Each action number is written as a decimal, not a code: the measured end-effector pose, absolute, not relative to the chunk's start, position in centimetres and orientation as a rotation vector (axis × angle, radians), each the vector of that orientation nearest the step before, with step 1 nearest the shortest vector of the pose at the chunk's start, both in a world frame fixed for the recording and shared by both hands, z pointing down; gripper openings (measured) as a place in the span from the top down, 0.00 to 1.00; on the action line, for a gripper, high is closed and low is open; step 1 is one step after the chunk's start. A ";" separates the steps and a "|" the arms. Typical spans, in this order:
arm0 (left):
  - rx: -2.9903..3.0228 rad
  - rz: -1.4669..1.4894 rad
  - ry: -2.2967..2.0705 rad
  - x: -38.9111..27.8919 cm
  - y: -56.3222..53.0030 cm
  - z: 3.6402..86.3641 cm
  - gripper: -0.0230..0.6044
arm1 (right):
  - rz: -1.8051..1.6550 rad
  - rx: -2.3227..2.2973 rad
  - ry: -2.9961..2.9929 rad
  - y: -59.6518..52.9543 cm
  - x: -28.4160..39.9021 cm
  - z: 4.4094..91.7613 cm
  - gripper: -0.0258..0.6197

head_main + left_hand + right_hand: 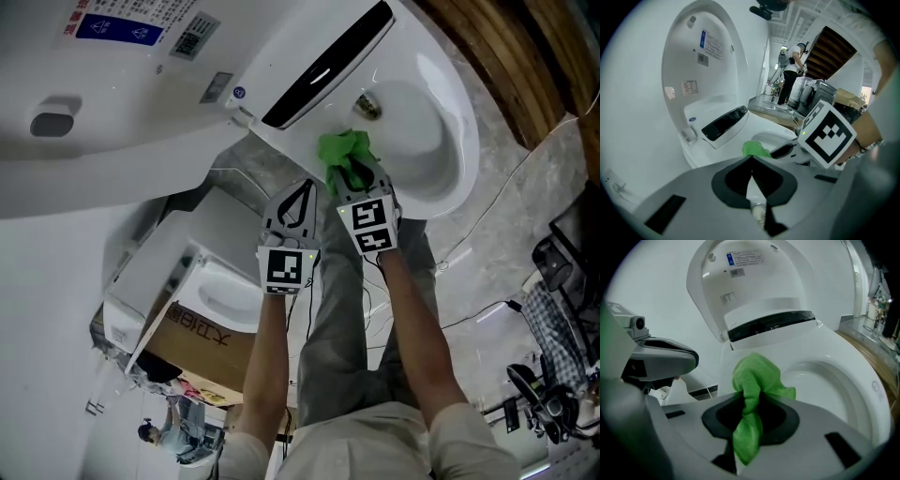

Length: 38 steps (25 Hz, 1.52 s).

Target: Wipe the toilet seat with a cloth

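A white toilet stands with its lid raised and its seat rim around the bowl. My right gripper is shut on a green cloth, which it holds over the near left part of the rim. In the right gripper view the cloth bunches out of the jaws of the right gripper, in front of the seat. My left gripper hovers just left of it, beside the toilet. It is shut with nothing held, as the left gripper view shows.
A second white ceramic fixture rests on a cardboard box at lower left. Cables trail over the marbled floor to the right, near dark equipment. A wooden panel lies beyond the bowl. A person stands far off.
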State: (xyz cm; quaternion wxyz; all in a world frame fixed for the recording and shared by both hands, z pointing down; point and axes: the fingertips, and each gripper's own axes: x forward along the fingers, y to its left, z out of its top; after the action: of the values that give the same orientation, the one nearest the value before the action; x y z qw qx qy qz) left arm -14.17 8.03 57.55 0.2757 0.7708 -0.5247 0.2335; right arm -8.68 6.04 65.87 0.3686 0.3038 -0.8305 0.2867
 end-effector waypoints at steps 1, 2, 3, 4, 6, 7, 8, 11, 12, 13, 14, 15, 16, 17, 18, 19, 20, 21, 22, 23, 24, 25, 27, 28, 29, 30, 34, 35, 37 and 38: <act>2.068 0.630 -1.412 -14.1 8.1 57.6 0.94 | 0.736 0.784 -2.135 6.1 -8.7 65.9 0.82; 2.065 0.633 -1.414 -14.0 8.2 57.6 0.94 | 0.736 0.787 -2.138 6.2 -8.6 65.8 0.82; 2.062 0.635 -1.415 -14.0 8.3 57.6 0.94 | 0.737 0.787 -2.141 6.2 -8.6 65.8 0.82; 2.059 0.638 -1.417 -13.9 8.4 57.6 0.94 | 0.739 0.787 -2.144 6.3 -8.5 65.8 0.82; 2.053 0.643 -1.421 -13.7 8.6 57.7 0.94 | 0.744 0.779 -2.149 6.5 -8.5 65.9 0.82; 2.051 0.646 -1.422 -13.6 8.6 57.7 0.94 | 0.743 0.773 -2.151 6.5 -8.4 65.9 0.82; 2.049 0.651 -1.421 -13.5 8.7 57.8 0.94 | 0.743 0.767 -2.155 6.6 -8.4 65.9 0.82; 2.049 0.665 -1.411 -12.7 9.1 57.9 0.94 | 0.747 0.757 -2.159 7.1 -7.9 65.9 0.82; 2.049 0.668 -1.407 -12.4 9.2 57.9 0.94 | 0.751 0.756 -2.156 7.3 -7.6 65.9 0.82; 2.048 0.671 -1.404 -12.1 9.3 58.0 0.94 | 0.755 0.756 -2.154 7.6 -7.3 66.0 0.82; 2.046 0.674 -1.401 -11.8 9.4 58.1 0.94 | 0.758 0.757 -2.152 7.8 -7.1 66.0 0.82; 2.044 0.677 -1.398 -11.5 9.5 58.1 0.94 | 0.761 0.758 -2.153 8.1 -6.8 66.0 0.82; 2.042 0.680 -1.394 -11.1 9.7 58.1 0.94 | 0.764 0.760 -2.154 8.3 -6.5 66.0 0.82; 2.039 0.682 -1.391 -10.8 9.9 58.2 0.94 | 0.768 0.760 -2.155 8.6 -6.2 66.0 0.82; 2.036 0.683 -1.389 -10.4 10.0 58.2 0.94 | 0.772 0.758 -2.155 8.9 -5.9 66.0 0.82; 2.033 0.683 -1.386 -10.0 10.2 58.2 0.94 | 0.776 0.756 -2.156 9.1 -5.6 66.0 0.82; 2.031 0.683 -1.382 -9.7 10.4 58.2 0.94 | 0.780 0.754 -2.156 9.4 -5.3 66.1 0.82; 2.030 0.683 -1.378 -9.3 10.5 58.3 0.94 | 0.782 0.754 -2.156 9.6 -5.0 66.2 0.82; 2.031 0.684 -1.373 -8.9 10.6 58.3 0.94 | 0.784 0.753 -2.157 9.8 -4.7 66.2 0.82; 2.031 0.686 -1.368 -8.6 10.8 58.3 0.94 | 0.787 0.751 -2.158 10.0 -4.4 66.2 0.82; 2.032 0.690 -1.363 -8.2 11.0 58.3 0.94 | 0.789 0.750 -2.158 10.3 -4.0 66.2 0.82; 2.032 0.695 -1.359 -7.8 11.1 58.4 0.94 | 0.793 0.748 -2.157 10.5 -3.6 66.2 0.82; 2.029 0.701 -1.353 -7.1 11.4 58.4 0.94 | 0.802 0.746 -2.155 11.0 -2.8 66.0 0.82; 2.025 0.702 -1.351 -6.8 11.6 58.5 0.94 | 0.803 0.742 -2.154 11.3 -2.4 66.0 0.82; 2.023 0.703 -1.348 -6.4 11.7 58.5 0.94 | 0.803 0.737 -2.154 11.6 -1.9 66.0 0.82; 2.021 0.705 -1.345 -6.0 11.9 58.4 0.94 | 0.803 0.732 -2.153 11.9 -1.5 66.0 0.82; 2.023 0.712 -1.326 -4.5 12.3 58.4 0.94 | 0.812 0.724 -2.154 12.7 0.0 66.0 0.82; 2.025 0.715 -1.321 -4.2 12.4 58.5 0.94 | 0.813 0.724 -2.156 12.7 0.4 66.0 0.82; 2.027 0.722 -1.310 -3.5 12.5 58.6 0.94 | 0.823 0.727 -2.154 12.9 1.0 66.0 0.82; 2.028 0.724 -1.306 -3.2 12.6 58.6 0.94 | 0.829 0.727 -2.151 13.1 1.4 66.0 0.82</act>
State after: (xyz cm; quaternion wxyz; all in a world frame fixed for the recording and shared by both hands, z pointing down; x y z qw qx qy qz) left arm -3.17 12.59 58.59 0.3064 0.7665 -0.4937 0.2736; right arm 1.40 13.08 65.97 0.3544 0.2814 -0.8321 0.3207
